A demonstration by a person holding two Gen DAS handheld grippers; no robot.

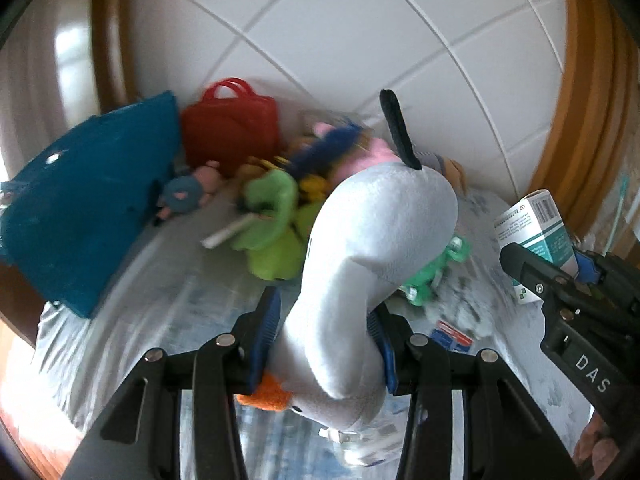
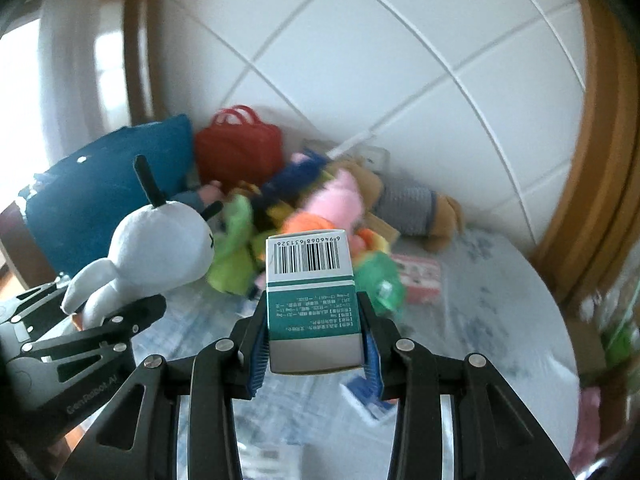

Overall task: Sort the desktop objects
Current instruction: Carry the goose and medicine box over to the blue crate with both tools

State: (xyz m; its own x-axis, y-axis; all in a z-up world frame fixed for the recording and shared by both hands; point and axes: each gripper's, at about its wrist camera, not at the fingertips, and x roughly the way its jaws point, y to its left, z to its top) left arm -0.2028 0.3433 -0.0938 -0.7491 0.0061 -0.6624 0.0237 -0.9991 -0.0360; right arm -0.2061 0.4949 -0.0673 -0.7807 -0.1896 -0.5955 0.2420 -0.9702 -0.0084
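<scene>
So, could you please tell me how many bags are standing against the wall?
2: a large teal fabric bag at the left, and a smaller red handled bag right beside it. Others may be hidden behind the plush pile.

Both views are bright with daylight entering from the left, where a window (image 2: pixel 20 92) burns out to plain white and throws glare on the door frame (image 1: pixel 72 52). The fisheye lens bends the wall tiles (image 2: pixel 360 60) into arcs and darkens the corners. The pile of soft toys (image 1: pixel 280 200) beyond the fingertips is smeared, probably by motion blur. The gripper fingers (image 2: pixel 256 352) themselves stay sharp.
</scene>
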